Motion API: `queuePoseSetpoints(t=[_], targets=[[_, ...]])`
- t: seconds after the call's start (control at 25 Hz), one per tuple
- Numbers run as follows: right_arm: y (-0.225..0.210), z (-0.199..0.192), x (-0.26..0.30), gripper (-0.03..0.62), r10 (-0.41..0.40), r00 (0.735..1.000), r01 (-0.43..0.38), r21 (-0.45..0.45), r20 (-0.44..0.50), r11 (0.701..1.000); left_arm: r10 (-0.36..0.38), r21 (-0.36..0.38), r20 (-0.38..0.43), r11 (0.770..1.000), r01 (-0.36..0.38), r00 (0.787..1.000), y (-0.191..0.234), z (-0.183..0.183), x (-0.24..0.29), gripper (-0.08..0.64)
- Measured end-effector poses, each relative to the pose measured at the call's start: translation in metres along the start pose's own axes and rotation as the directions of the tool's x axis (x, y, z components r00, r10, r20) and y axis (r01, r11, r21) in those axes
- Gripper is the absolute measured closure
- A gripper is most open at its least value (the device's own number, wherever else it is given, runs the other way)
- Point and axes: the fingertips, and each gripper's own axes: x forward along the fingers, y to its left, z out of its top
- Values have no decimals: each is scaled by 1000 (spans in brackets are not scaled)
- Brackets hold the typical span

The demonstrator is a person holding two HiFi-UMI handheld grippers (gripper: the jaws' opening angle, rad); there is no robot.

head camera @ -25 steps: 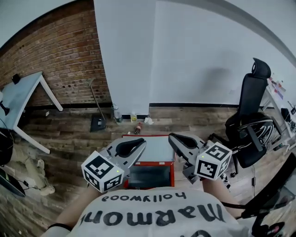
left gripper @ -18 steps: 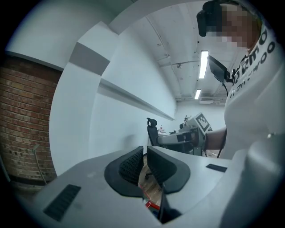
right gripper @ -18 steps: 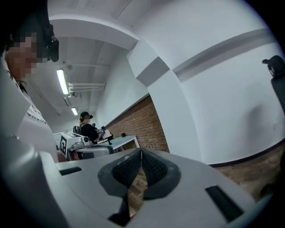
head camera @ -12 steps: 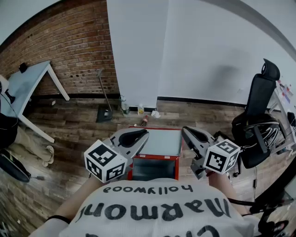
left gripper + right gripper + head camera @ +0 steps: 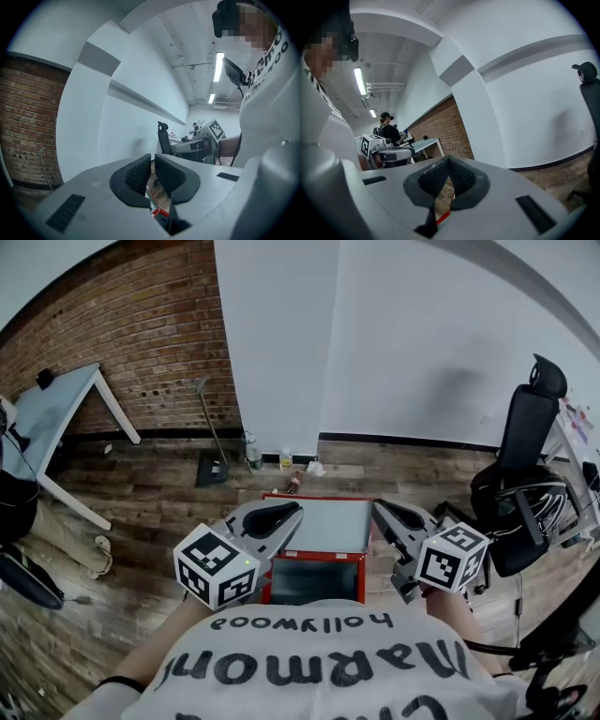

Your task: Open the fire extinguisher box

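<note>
Fire extinguisher box (image 5: 328, 527) beneath both jaws

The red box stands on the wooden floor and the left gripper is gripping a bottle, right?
No. The left gripper grips nothing: its jaws are almost shut and empty, as the left gripper view shows. The red box does stand on the wooden floor.

The red box (image 5: 328, 526) is partly hidden behind the person's shirt (image 5: 309, 667).
</note>
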Motion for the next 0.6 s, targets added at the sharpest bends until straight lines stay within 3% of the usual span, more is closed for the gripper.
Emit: queuePoseSetpoints(t=[0.36, 0.6], targets=[[3, -12, 0, 583, -10, 999, 9, -15, -35, 1000, 8, -47, 6, 999, -7, 1000, 3, -10, -5, 531], [2, -14, 3, 584, -14, 999, 14, -17, -39, 1000, -4, -39, 0, 999, 4, 1000, 4, -13, -5, 530]])
